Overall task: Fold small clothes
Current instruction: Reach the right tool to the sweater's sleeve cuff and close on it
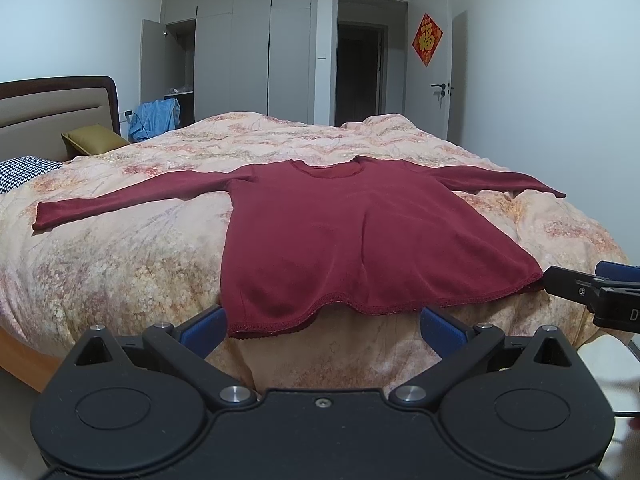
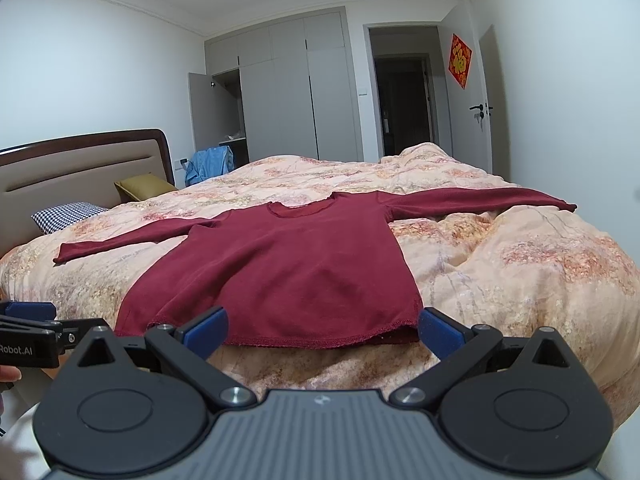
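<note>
- The red long-sleeved shirt is lying flat across the middle of the frame on the flowered quilt, sleeves stretched out to the left and right edges, hem hanging nearest the cameras.
- The left gripper is hovering at the lower centre, its blue fingers standing wide apart and gripping nothing, just below the hem.
- The right gripper is doing the same in its own view, fingers apart and empty, in front of the hem's right corner.
- No fold is showing yet, so the step in hand is probably the first grasp.
- To do it well, each gripper should be pinching only shirt cloth, not quilt, and lifting evenly.
- The wardrobe, upper left, is standing open; its contents are too small to tell.
</note>
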`<state>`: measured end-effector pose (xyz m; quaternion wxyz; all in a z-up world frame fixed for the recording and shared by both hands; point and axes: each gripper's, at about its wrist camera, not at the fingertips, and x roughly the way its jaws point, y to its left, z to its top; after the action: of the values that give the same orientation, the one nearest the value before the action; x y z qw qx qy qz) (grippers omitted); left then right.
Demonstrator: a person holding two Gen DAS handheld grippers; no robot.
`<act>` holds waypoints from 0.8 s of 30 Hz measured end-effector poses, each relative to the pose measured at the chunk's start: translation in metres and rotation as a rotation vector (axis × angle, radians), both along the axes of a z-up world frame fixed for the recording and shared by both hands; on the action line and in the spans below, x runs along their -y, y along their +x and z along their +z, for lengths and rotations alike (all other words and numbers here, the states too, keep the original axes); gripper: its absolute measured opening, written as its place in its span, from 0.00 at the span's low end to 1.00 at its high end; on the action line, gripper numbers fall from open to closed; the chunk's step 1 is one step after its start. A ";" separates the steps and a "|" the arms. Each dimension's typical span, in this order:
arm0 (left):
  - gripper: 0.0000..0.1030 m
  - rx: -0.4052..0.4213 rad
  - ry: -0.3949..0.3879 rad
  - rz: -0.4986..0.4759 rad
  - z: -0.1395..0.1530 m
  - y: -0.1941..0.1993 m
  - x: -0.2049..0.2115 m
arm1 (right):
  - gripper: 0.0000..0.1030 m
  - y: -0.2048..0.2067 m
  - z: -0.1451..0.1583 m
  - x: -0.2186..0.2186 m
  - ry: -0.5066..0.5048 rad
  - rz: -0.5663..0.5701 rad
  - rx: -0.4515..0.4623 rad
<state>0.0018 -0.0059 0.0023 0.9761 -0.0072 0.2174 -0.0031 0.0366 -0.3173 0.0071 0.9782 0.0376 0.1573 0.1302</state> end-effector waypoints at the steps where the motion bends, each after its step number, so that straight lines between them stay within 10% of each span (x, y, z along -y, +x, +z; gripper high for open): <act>1: 0.99 -0.002 0.000 -0.001 -0.001 0.002 -0.001 | 1.00 0.001 0.000 0.000 -0.002 -0.002 -0.005; 24: 0.99 -0.083 -0.038 0.249 0.035 0.105 -0.054 | 1.00 0.104 0.026 0.013 0.013 0.003 -0.144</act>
<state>0.1066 0.0478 0.0368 0.9588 -0.0528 0.2548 0.1143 0.1404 -0.3306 0.0335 0.9639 0.0531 0.2266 0.1294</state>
